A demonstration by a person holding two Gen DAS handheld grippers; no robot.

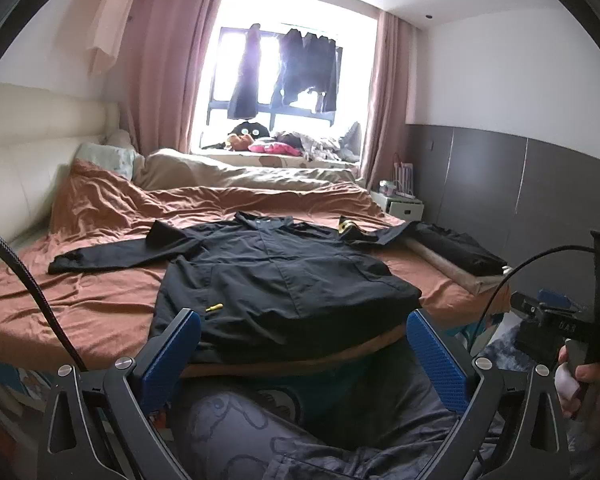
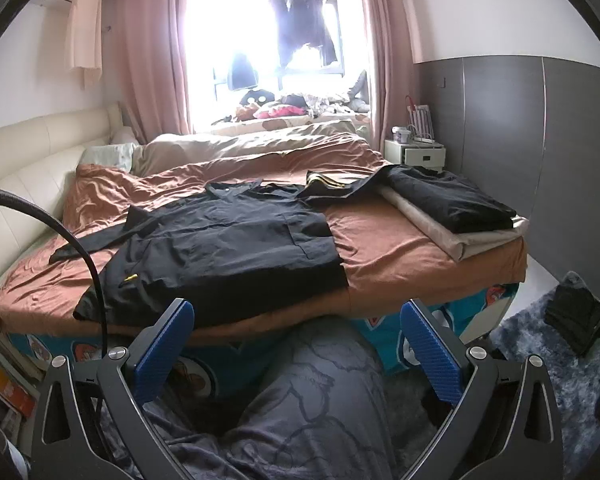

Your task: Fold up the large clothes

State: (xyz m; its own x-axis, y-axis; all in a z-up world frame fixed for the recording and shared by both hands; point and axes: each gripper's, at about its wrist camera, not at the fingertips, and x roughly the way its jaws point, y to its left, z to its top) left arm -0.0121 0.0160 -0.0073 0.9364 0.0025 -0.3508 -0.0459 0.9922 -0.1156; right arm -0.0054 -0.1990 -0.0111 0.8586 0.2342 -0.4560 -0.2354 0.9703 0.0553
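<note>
Both grippers are wide open and hold nothing. Left gripper [image 1: 304, 352] and right gripper [image 2: 296, 344] hang near the foot of the bed [image 2: 400, 248]. A big black jacket [image 2: 220, 248] lies spread flat on the brown sheet, sleeves out. Folded dark clothes [image 2: 452, 196] sit near the right edge.

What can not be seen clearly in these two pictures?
- Window, both views: glare washes out the panes and the dark hanging clothes.
- Black jacket, left wrist view: its near hem sits behind the left tool.
- Small yellow item on the jacket: too small to identify.
</note>
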